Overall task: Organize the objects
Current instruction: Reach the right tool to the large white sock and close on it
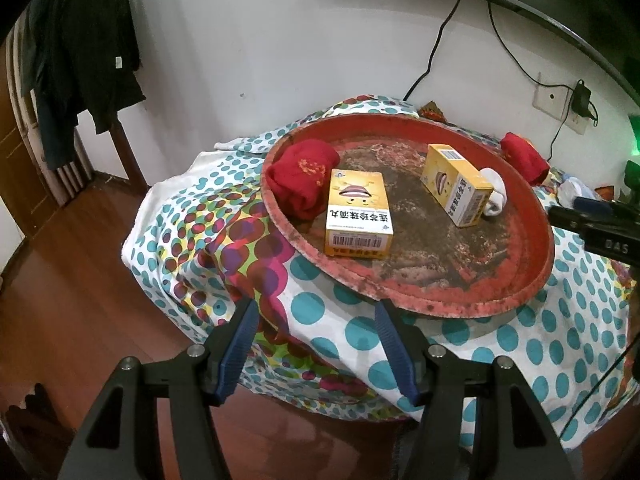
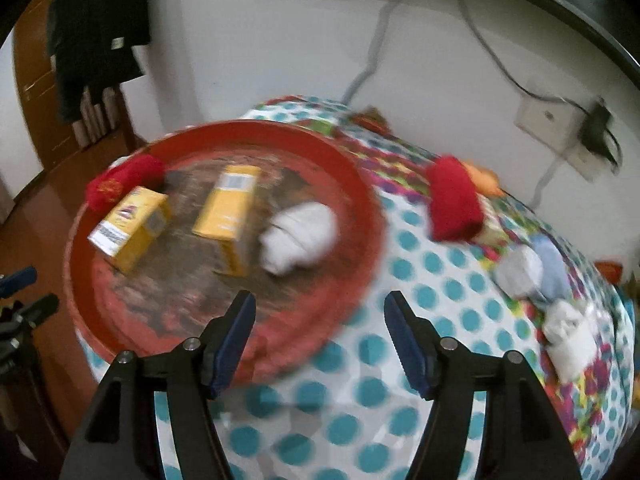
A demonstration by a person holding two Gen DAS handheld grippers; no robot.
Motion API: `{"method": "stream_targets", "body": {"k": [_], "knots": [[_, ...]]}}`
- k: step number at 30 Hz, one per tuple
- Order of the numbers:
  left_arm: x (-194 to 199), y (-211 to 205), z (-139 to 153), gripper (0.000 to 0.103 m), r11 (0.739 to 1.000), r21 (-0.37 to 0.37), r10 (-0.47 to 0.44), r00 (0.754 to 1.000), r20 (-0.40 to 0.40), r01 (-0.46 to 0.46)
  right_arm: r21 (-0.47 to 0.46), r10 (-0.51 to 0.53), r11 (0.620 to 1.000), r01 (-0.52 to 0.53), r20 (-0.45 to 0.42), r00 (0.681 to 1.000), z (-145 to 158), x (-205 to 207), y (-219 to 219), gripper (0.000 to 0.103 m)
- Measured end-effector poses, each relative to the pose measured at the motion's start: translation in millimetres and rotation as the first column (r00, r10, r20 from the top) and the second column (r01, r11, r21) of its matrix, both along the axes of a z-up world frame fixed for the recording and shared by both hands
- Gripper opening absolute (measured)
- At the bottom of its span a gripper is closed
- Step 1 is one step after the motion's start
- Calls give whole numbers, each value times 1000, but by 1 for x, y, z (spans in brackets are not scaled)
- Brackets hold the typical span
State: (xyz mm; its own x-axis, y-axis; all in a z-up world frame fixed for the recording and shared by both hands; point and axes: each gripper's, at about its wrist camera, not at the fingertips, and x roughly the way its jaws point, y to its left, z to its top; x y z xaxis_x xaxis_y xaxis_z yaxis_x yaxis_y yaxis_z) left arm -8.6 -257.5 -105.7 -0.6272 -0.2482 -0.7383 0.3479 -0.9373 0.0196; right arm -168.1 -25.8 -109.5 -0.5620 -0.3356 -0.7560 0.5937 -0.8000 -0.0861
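Right claw (image 2: 320, 316): jaws parted, nothing between, over tray rim at 6 o'clock.
Left claw (image 1: 316, 320): parted, empty, short of tray (image 1: 400, 300).
Done: two boxes (image 1: 358, 212), red sock (image 1: 300, 178), white sock (image 2: 300, 236) in tray.
Left: red sock (image 2: 454, 204) at 2 o'clock, pale socks (image 2: 532, 268) at 3, on cloth (image 2: 360, 392).
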Motion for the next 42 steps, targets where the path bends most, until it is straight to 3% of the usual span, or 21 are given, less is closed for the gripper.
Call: {"method": "stream_targets", "body": {"k": [11,18,23,27,34,37,40,42], "knots": [[-3,6,-5,62,999,-41,-9,1000,20,9,33,-256,966,255,15,967,-20,-41,127,65],[-3,15,-6,62,995,-99,-20,1000,18,22,23,-348,937,347,24,937,-24,-55,183,68],[-1,14,-4,62,992,-124,-6,1000,-8,5,-16,-414,910,415,43,909,-33,-70,216,76],[-5,17,-13,62,991,-129,-20,1000,22,23,-32,-437,898,440,56,897,-38,-87,227,76],[-6,43,-11,62,976,-199,-81,996,22,84,-32,-407,912,409,64,911,-45,-117,227,78],[-7,59,-2,62,973,-200,-115,993,15,116,-21,-392,919,394,67,917,-48,-129,225,78],[-9,78,13,62,958,-249,-148,989,-1,143,-29,-384,922,386,73,921,-49,-138,224,78],[-12,91,23,63,950,-253,-192,981,-16,182,-32,-371,927,374,80,925,-51,-141,222,71]]}}
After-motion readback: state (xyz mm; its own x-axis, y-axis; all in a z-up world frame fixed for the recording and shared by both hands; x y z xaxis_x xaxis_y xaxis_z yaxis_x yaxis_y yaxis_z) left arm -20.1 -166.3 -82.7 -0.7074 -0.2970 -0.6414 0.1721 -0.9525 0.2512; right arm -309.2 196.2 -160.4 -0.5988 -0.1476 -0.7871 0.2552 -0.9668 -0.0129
